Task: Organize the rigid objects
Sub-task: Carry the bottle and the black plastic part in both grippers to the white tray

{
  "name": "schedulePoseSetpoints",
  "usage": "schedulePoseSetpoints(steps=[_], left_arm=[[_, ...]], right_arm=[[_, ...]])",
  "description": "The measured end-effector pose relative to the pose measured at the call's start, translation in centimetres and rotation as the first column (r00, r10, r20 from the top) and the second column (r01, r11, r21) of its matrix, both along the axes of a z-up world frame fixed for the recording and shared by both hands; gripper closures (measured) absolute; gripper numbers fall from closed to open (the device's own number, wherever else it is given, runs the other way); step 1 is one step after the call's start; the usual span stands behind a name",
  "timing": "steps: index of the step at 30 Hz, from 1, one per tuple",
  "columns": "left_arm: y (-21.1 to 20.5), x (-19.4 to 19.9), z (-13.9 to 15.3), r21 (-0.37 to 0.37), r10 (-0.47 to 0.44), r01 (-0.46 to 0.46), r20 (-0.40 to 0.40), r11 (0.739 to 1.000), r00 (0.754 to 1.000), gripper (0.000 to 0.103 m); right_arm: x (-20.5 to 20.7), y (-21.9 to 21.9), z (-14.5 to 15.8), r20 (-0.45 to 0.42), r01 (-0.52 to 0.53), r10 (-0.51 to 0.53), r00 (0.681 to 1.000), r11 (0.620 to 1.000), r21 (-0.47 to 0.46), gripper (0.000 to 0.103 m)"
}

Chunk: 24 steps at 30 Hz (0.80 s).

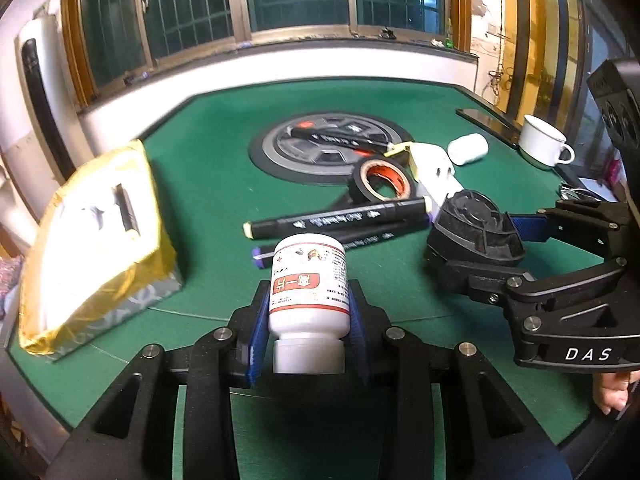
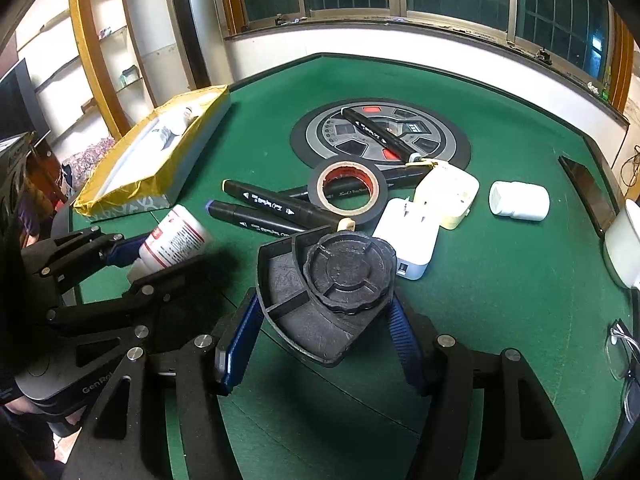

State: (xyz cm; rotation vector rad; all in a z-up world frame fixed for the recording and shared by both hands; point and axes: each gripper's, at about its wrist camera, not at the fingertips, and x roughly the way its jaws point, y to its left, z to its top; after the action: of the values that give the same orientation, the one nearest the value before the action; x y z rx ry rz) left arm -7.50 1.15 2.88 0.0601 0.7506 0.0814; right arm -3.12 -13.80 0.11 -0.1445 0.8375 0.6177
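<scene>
White plastic pill bottle (image 1: 307,304) sits clamped in the left gripper (image 1: 306,336), cap toward the camera, held above the green tabletop (image 1: 208,184). Likely light, stiff, smooth-walled; the mid-body grip across the label looks sound. Right gripper (image 2: 320,336) is closed against a black ribbed plastic part (image 2: 324,292), rigid and probably easy to hold by its flat sides. Beyond lie markers (image 2: 276,204), a tape roll (image 2: 347,192), two white adapters (image 2: 412,236) and a second bottle (image 2: 519,201). Gold-edged box (image 2: 160,160) contents are washed out; bottle's fill cannot be told.
</scene>
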Motion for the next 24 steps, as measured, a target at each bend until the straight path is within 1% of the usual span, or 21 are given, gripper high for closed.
schedulePoseSetpoints(steps=[3, 12, 15, 21, 24], left_arm=[[0.3, -0.2, 0.3, 0.028, 0.020, -0.021, 0.026, 0.999, 0.999, 0.070], [1.6, -1.1, 1.1, 0.038, 0.047, -0.050, 0.066, 0.998, 0.997, 0.070], [1.9, -1.3, 1.2, 0.033, 0.052, -0.055, 0.072, 0.998, 0.996, 0.070], [3.0, -1.7, 1.5, 0.018, 0.063, -0.064, 0.084, 0.998, 0.995, 0.070], [3.8, -2.0, 1.8, -0.004, 0.076, -0.075, 0.094, 0.997, 0.993, 0.070]], right_arm=[[-0.1, 0.0, 0.1, 0.007, 0.004, -0.004, 1.000, 1.000, 0.008, 0.046], [-0.4, 0.5, 1.0, 0.028, 0.023, -0.024, 0.999, 1.000, 0.021, 0.046], [-0.5, 0.8, 1.2, 0.018, 0.028, -0.029, 0.999, 0.999, 0.036, 0.046], [-0.6, 2.5, 1.6, 0.017, 0.011, -0.012, 1.000, 0.999, 0.033, 0.046], [-0.6, 3.6, 1.8, 0.020, 0.001, -0.001, 1.000, 1.000, 0.028, 0.046]])
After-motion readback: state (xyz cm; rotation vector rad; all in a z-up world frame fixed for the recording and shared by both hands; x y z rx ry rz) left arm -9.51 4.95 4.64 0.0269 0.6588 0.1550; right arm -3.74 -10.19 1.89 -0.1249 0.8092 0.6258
